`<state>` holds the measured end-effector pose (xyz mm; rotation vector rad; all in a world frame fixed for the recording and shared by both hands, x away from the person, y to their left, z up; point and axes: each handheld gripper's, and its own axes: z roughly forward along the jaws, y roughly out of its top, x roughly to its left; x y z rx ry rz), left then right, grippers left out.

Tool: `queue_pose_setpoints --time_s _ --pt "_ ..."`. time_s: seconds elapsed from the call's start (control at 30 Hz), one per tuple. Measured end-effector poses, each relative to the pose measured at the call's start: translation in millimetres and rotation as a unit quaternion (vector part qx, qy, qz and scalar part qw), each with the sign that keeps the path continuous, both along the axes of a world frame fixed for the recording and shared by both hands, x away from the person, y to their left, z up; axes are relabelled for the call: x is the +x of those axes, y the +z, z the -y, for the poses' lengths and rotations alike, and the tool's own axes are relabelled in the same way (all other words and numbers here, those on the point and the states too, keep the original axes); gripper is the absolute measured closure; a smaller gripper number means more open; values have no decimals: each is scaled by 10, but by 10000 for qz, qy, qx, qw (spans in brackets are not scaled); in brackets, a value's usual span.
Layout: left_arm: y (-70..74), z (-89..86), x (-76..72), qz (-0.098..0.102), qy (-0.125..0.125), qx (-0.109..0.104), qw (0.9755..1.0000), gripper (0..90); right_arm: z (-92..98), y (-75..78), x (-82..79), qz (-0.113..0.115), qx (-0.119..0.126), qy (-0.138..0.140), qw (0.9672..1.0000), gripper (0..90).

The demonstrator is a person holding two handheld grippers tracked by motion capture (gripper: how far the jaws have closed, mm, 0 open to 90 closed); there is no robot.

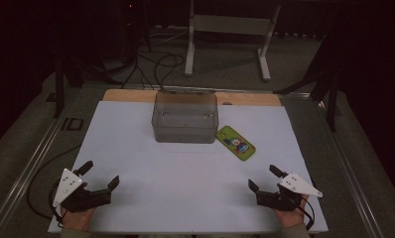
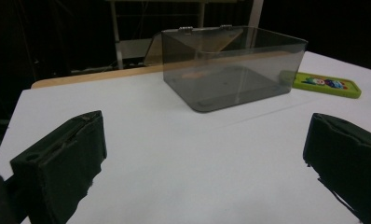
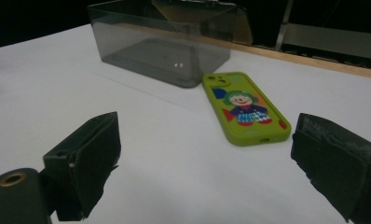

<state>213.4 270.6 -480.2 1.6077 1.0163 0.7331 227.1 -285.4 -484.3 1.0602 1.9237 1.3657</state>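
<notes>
Both the left gripper and the right gripper rest near the table's front edge, jaws spread and empty. The green phone case lies flat just beside the clear box. Being thin and flat, it may slide under pinching jaws, or get nudged against the box

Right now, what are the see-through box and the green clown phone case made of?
The box looks like smoky clear hard plastic: you can see its bottom through the glossy walls. The phone case looks like soft rubbery silicone or plastic, matte lime green, with rounded edges and a printed clown; I can't be sure which.
</notes>
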Motion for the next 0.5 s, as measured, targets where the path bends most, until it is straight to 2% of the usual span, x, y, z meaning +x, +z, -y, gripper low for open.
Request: queue_pose_setpoints --time_s 0.17,0.5 --pt "-16 -9 -2 11 28 -40 10000 3 26 -2 -6 -30 -3 -73 10000 80" --pt "-30 9 -5 47 127 -19 9999 3 16 -20 15 -163 -72 -52 9998 81"
